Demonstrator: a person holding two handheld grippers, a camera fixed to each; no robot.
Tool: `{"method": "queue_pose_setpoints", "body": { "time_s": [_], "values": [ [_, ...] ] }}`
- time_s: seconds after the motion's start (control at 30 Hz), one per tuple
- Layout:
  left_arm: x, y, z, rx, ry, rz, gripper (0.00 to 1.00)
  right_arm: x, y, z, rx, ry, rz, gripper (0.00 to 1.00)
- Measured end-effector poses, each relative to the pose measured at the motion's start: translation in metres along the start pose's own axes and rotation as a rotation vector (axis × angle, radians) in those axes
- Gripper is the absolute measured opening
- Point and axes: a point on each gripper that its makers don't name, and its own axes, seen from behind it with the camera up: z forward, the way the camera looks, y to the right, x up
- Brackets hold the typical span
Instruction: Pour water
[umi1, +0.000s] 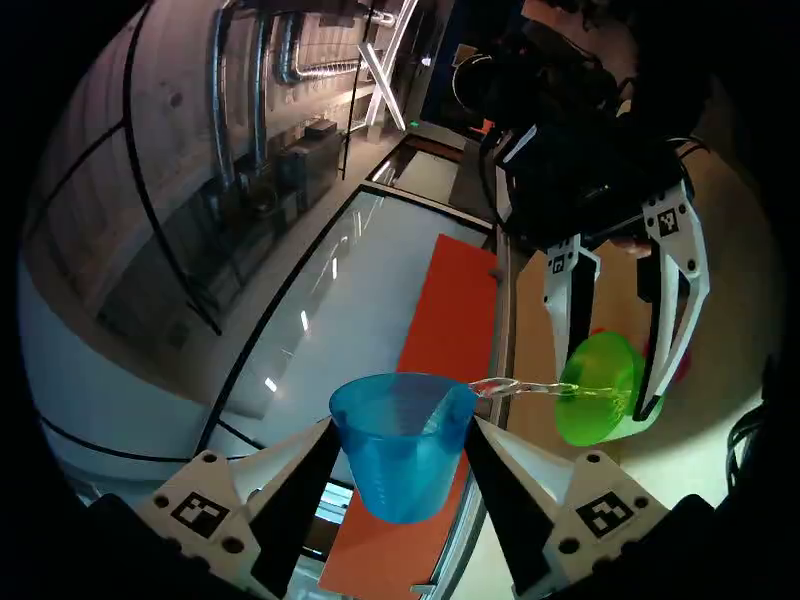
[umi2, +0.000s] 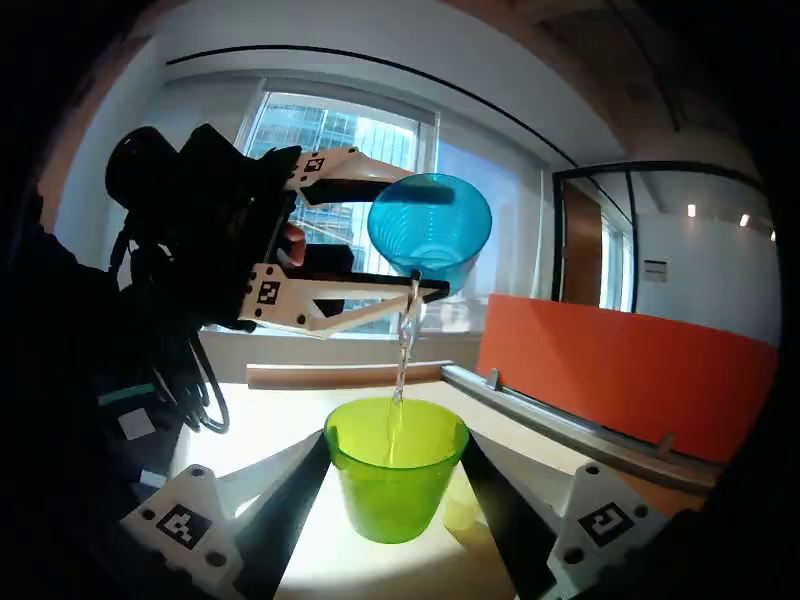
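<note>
Water (umi2: 403, 350) falls in a thin stream into the green cup (umi2: 395, 480), which the right gripper (umi2: 395, 445) holds upright, both fingers pressing its sides, above the pale worktop (umi2: 330, 570). Higher up, the left gripper (umi1: 400, 440), rolled onto its side, clamps the tilted blue cup (umi2: 430, 225). An orange panel (umi2: 640, 370) lines the worktop's far edge, and a window (umi2: 330, 140) stands beyond it.

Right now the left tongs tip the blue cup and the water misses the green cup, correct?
No. The water lands inside the green cup, not beside it; the right gripper view shows it. The rest holds: the left tongs tip the blue cup.
</note>
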Motion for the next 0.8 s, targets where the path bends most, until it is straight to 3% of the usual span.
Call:
{"method": "queue_pose_setpoints", "body": {
  "time_s": [0.8],
  "values": [
    [0.0059,-0.0024,0.0005,0.004,0.014,0.068,0.84,-0.0004,0.0015,-0.0011,-0.006,0.004,-0.002,0.91]
  ]
}}
